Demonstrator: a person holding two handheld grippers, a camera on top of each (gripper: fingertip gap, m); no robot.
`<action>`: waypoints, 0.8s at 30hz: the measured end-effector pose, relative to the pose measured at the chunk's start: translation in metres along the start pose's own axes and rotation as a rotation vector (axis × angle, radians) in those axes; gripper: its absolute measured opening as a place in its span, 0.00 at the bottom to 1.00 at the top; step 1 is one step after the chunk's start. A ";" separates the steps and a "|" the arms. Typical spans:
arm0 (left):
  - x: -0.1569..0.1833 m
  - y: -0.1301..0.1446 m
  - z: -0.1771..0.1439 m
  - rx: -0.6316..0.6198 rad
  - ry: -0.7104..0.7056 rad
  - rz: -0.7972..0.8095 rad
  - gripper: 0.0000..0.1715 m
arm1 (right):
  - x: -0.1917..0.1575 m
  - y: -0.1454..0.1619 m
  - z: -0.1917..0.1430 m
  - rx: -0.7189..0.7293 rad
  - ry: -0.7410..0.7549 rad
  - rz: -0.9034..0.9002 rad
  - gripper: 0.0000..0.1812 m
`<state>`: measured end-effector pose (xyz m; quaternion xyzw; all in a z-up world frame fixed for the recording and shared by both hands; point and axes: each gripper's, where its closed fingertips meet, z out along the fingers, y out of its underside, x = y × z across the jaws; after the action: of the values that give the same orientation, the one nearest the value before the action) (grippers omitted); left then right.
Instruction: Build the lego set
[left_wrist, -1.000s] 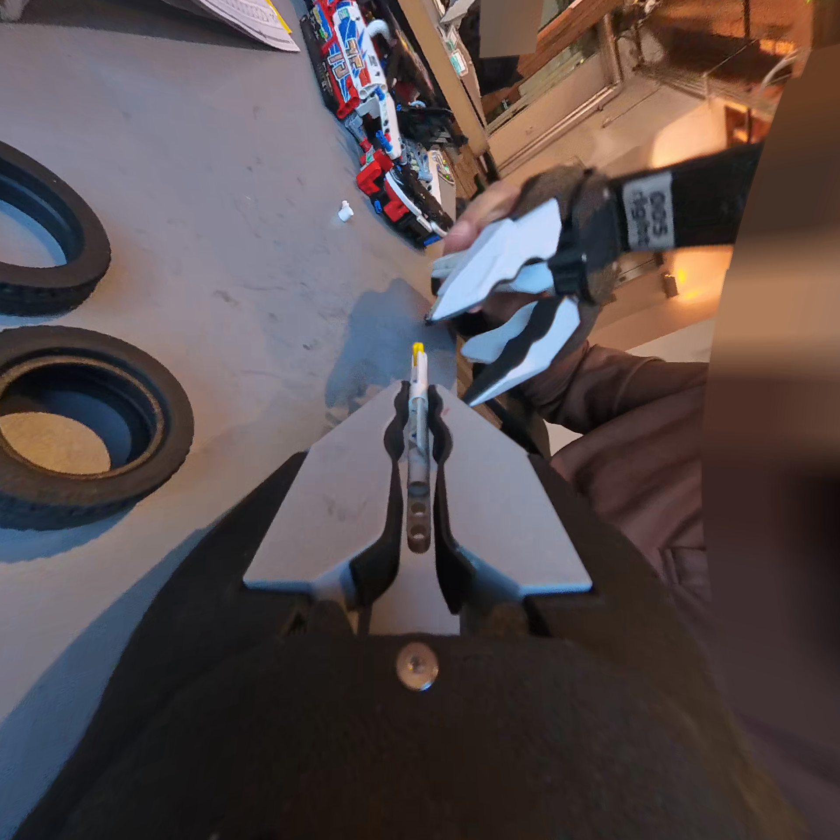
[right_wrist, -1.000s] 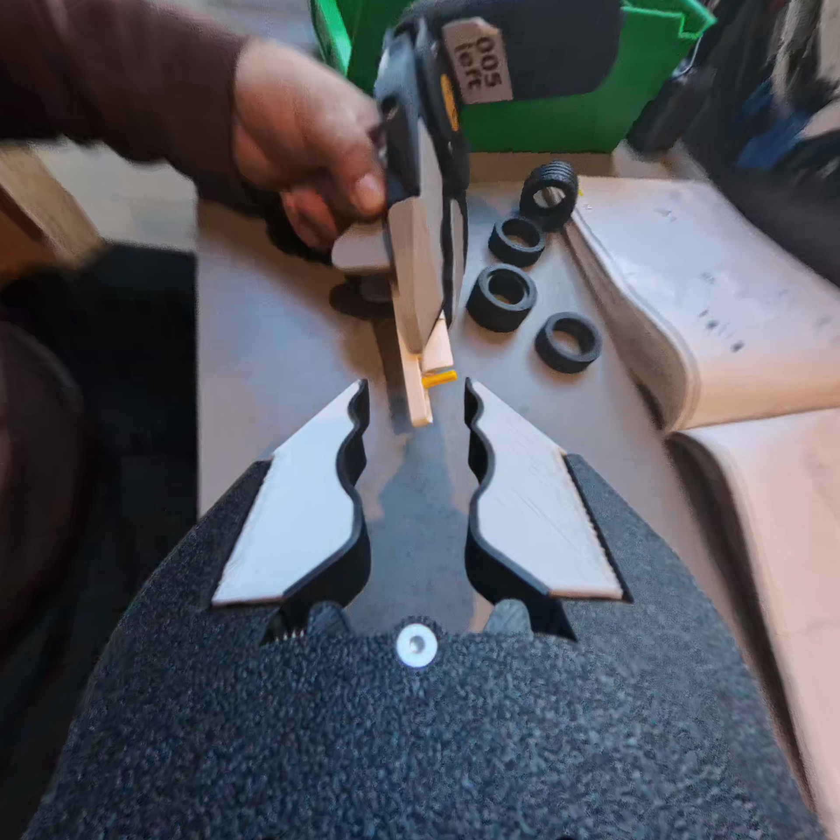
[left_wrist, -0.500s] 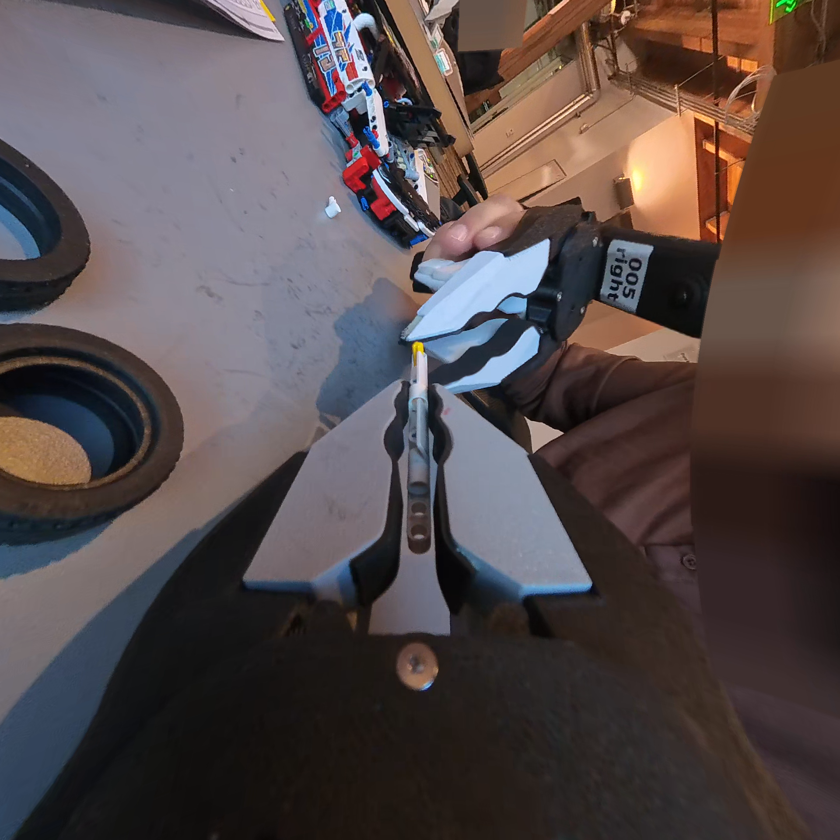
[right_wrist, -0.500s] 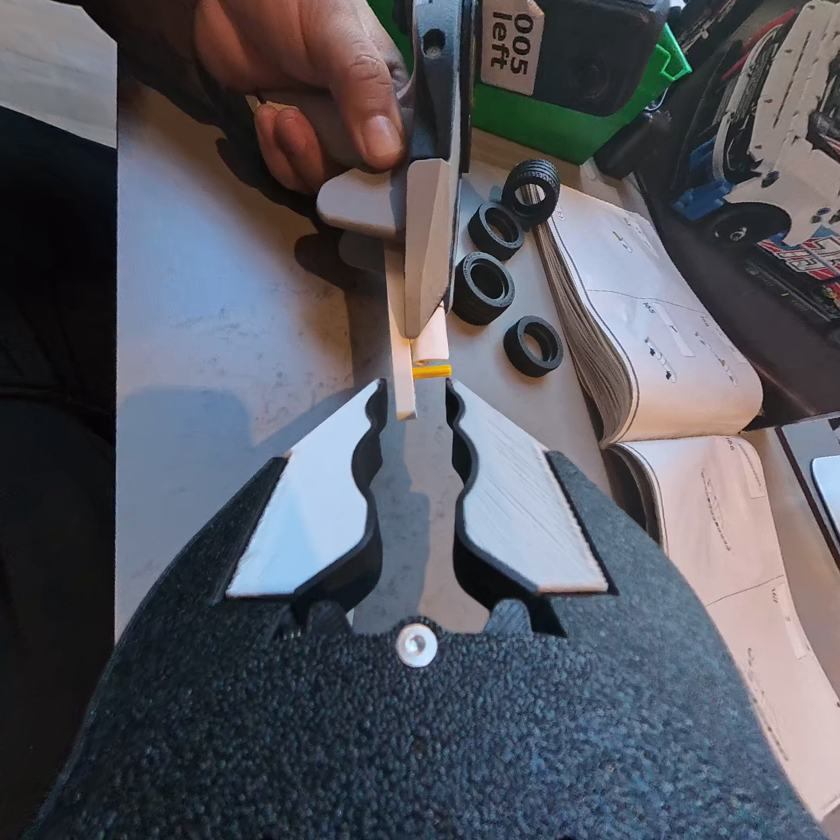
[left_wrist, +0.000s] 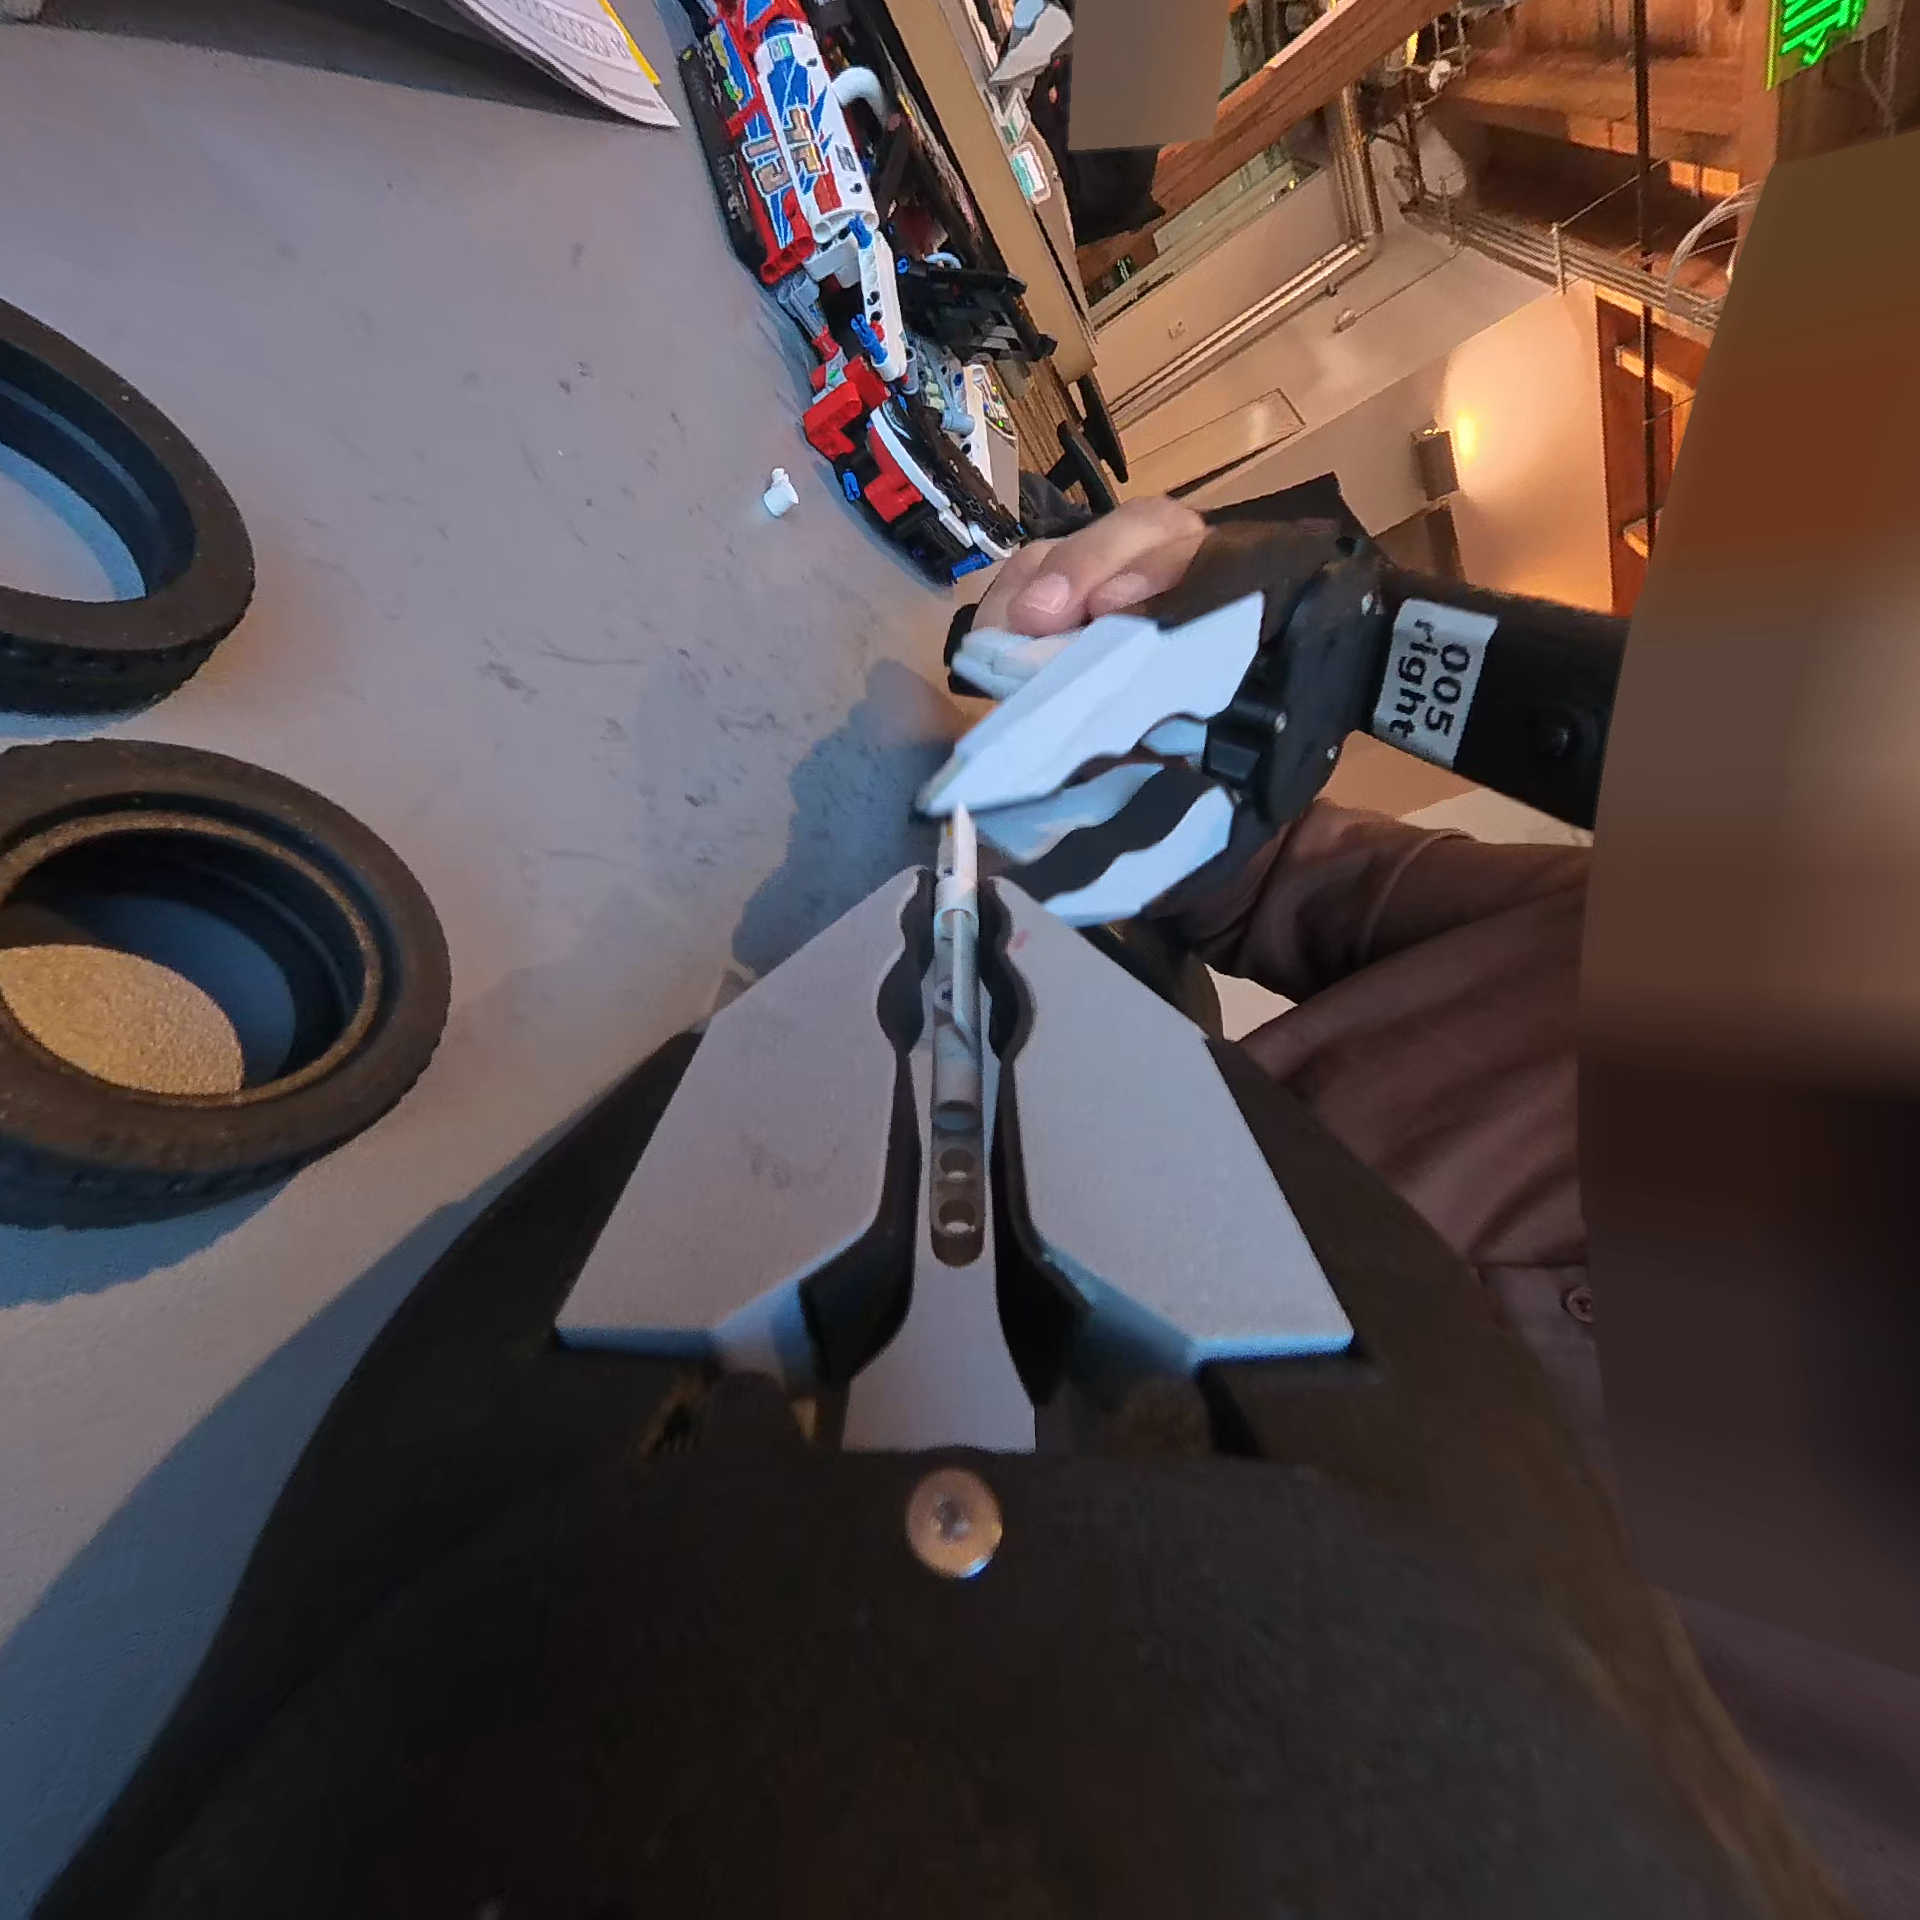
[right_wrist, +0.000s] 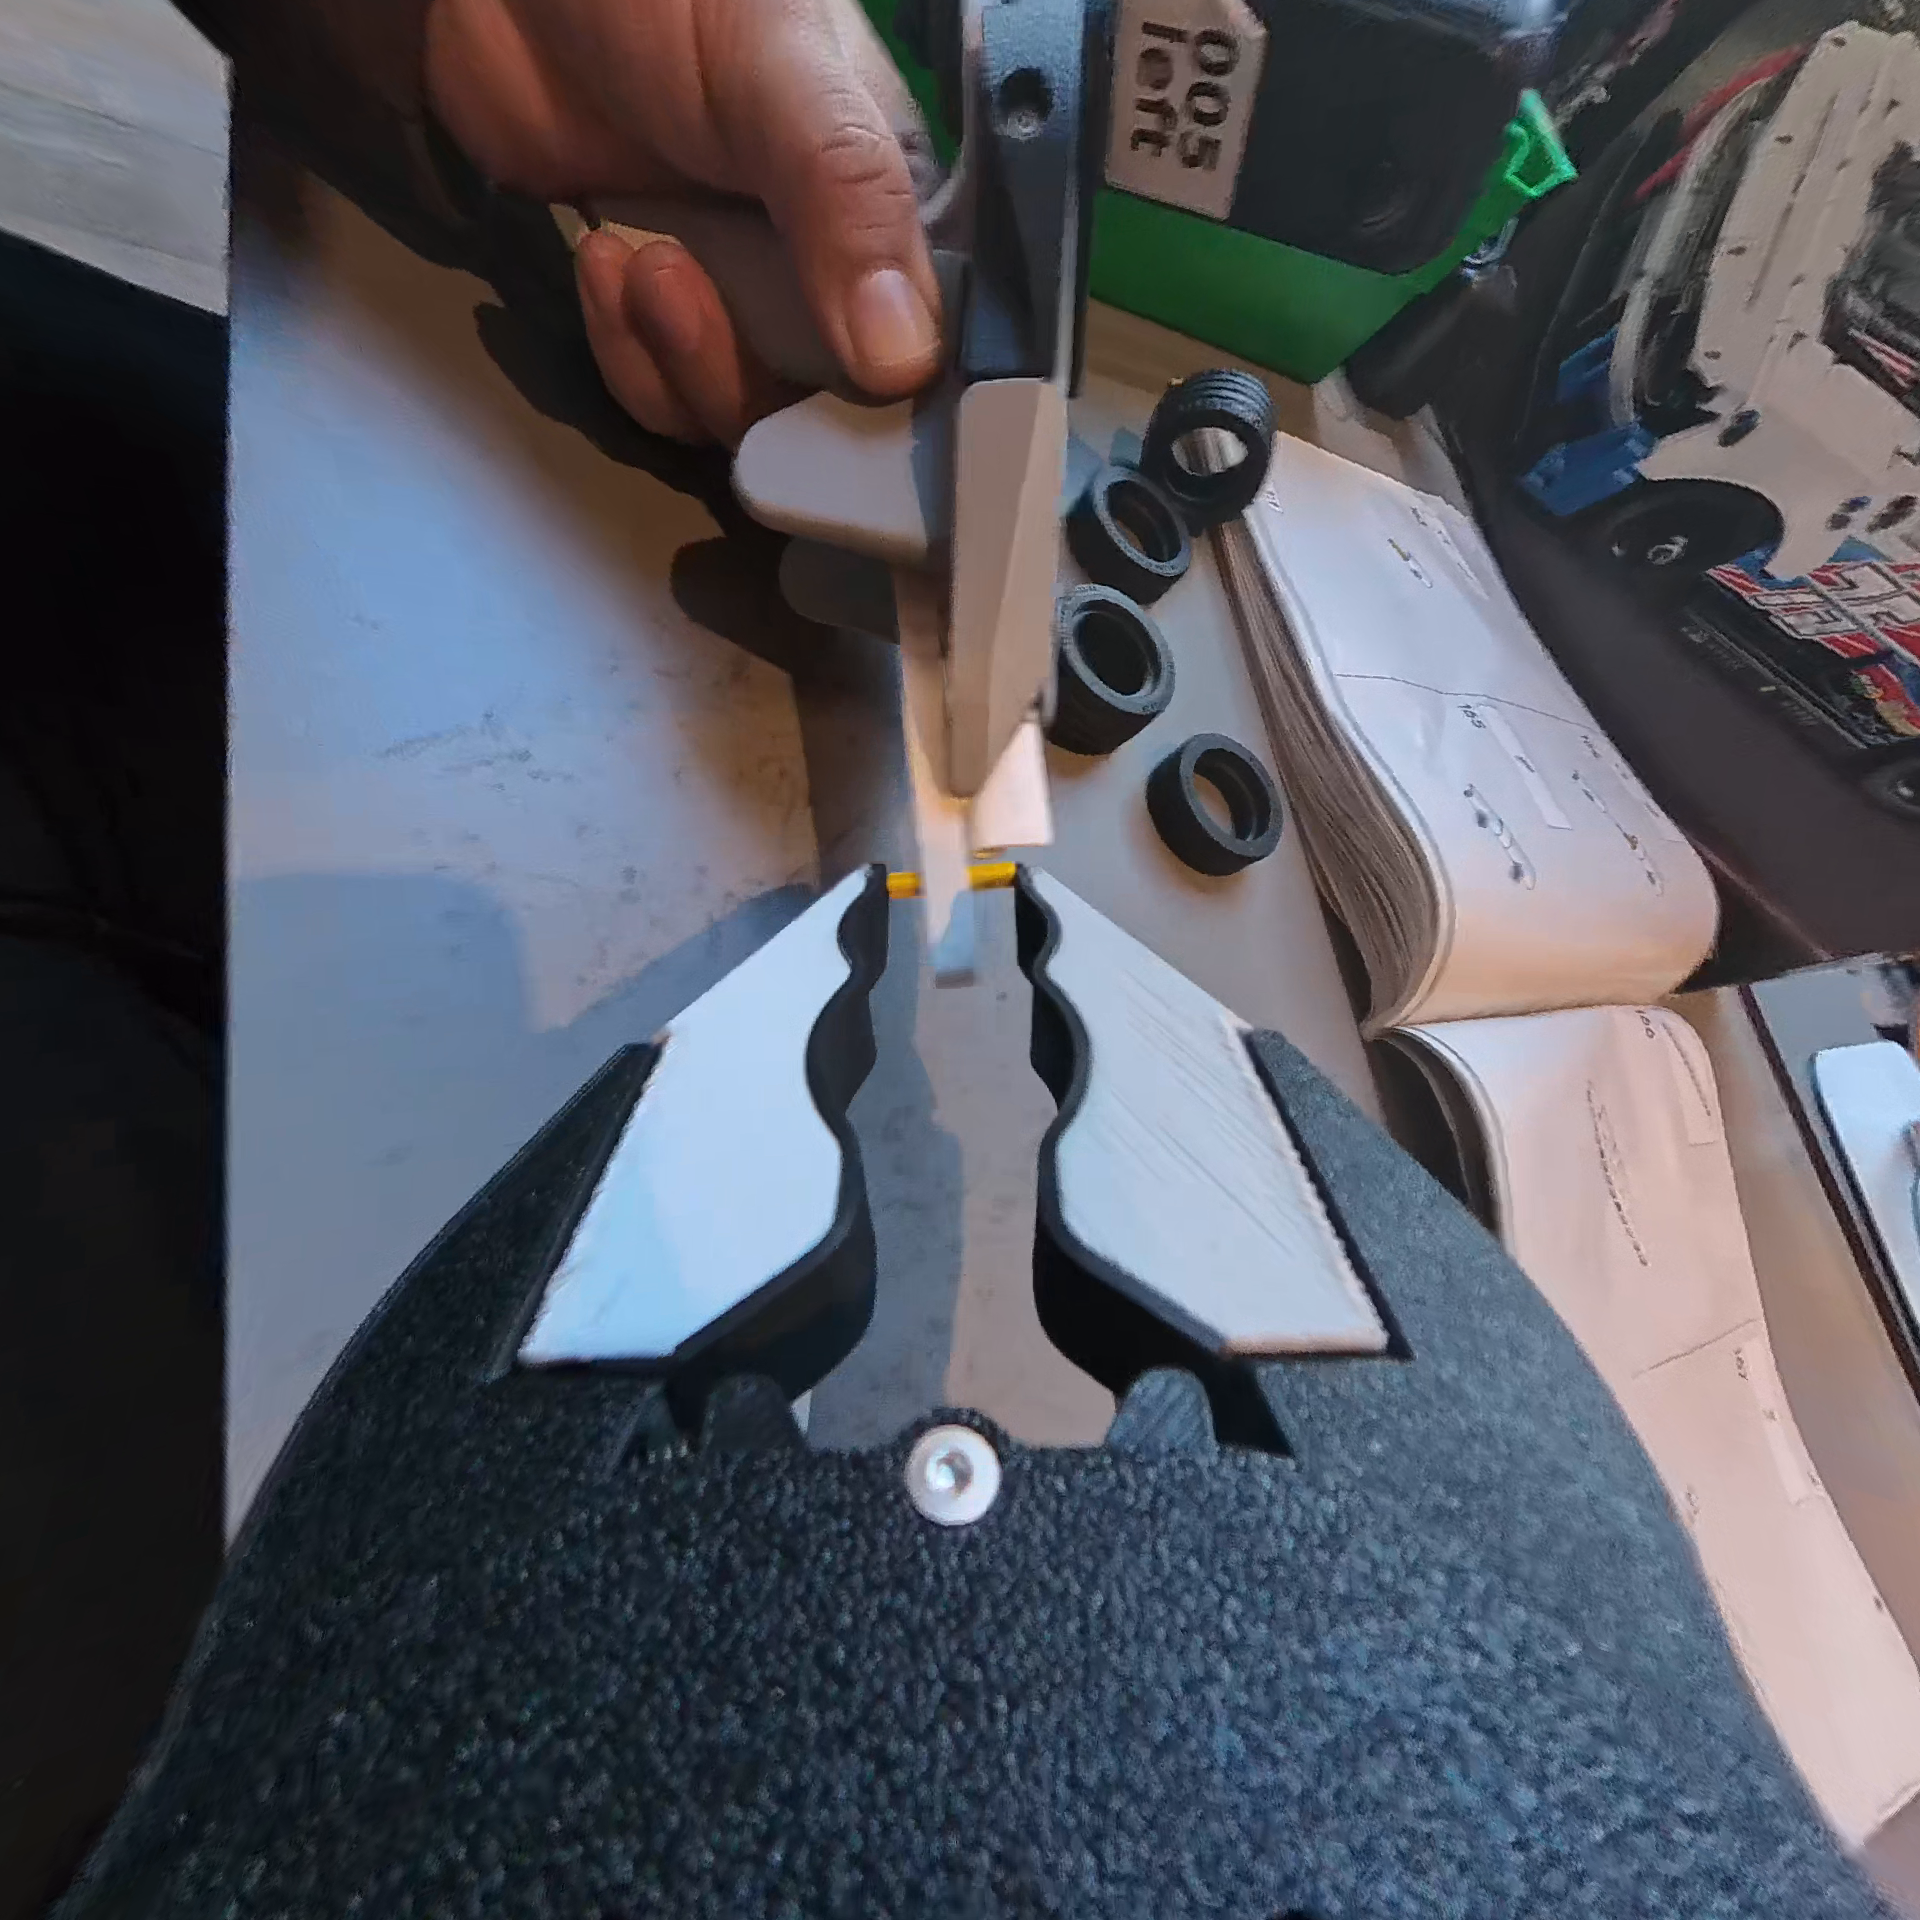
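A grey, scuffed table (right_wrist: 436, 727) fills both views, with an open instruction book (right_wrist: 1455, 748) at 3 o'clock in the right wrist view and a built white, red and blue lego car (right_wrist: 1787, 436) at 2 o'clock. Four black tyres (right_wrist: 1112, 670) lie between the book and the left gripper (right_wrist: 971, 821). That gripper is clamped nearly closed on a pale grey lego beam (left_wrist: 956, 1049), which runs up the narrow slot between its fingers and pokes out past the tips. The right gripper (right_wrist: 951, 883) stands partly open, its fingertips (right_wrist: 862, 894) either side of the beam's end, each at an end of a small yellow pin (right_wrist: 902, 883) crossing the beam; whether they touch the pin is unclear.
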<state>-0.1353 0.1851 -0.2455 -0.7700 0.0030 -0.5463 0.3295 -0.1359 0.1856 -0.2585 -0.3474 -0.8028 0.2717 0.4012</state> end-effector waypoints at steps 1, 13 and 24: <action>0.000 0.001 0.001 -0.009 -0.003 0.004 0.03 | 0.005 0.000 -0.001 0.002 0.020 0.009 0.14; -0.001 0.002 0.001 -0.011 -0.016 0.014 0.03 | -0.002 0.002 0.000 -0.008 -0.050 0.052 0.13; -0.004 0.001 0.000 -0.001 -0.045 0.033 0.03 | 0.005 0.000 0.008 -0.046 0.030 -0.019 0.13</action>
<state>-0.1364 0.1859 -0.2489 -0.7821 0.0083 -0.5234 0.3382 -0.1447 0.1881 -0.2605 -0.3530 -0.8059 0.2443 0.4077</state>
